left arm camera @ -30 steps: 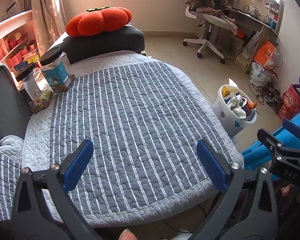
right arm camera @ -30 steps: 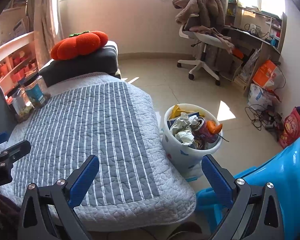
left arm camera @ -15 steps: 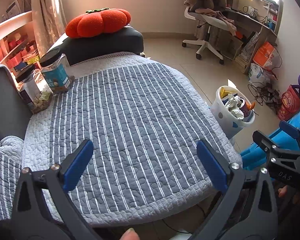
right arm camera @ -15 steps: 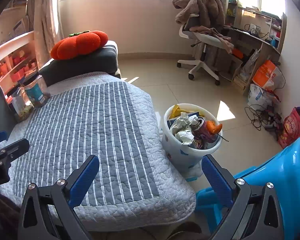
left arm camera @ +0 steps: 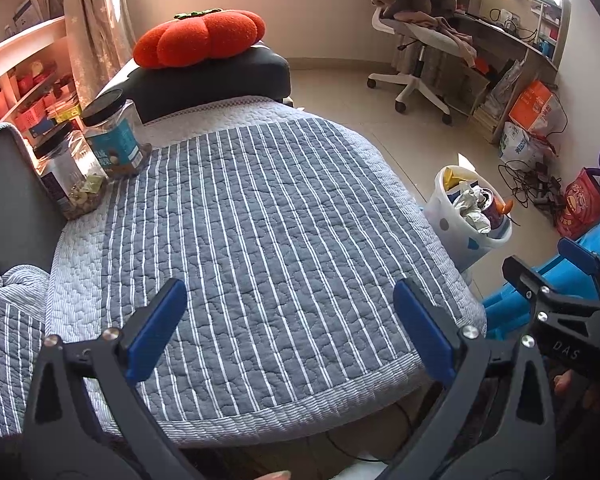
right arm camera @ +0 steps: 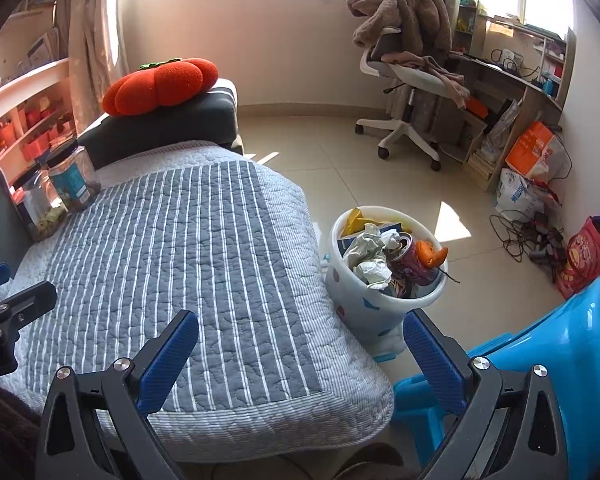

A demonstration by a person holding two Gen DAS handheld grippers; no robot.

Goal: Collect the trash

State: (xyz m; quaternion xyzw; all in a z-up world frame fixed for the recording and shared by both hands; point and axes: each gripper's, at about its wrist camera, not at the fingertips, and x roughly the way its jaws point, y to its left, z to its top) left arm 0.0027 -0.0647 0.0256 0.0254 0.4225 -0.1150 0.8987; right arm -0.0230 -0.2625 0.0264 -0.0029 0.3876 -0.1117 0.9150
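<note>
both claws empty, bin full

we see the left claw (left arm camera: 289,326) and the right claw (right arm camera: 300,354) both spread apart, holding nothing, over the near edge of the striped bed (left arm camera: 259,220). crumpled trash (right arm camera: 370,256) sits in the white bin (right arm camera: 364,308) on the floor beside the bed's right edge.

The right gripper (right arm camera: 300,354), jaws spread wide and empty, hangs over the grey white-striped quilted mat (right arm camera: 187,264). A white plastic trash bucket (right arm camera: 364,308) holding crumpled paper (right arm camera: 366,254) and a purple can (right arm camera: 414,264) stands beside the mat's edge.
</note>
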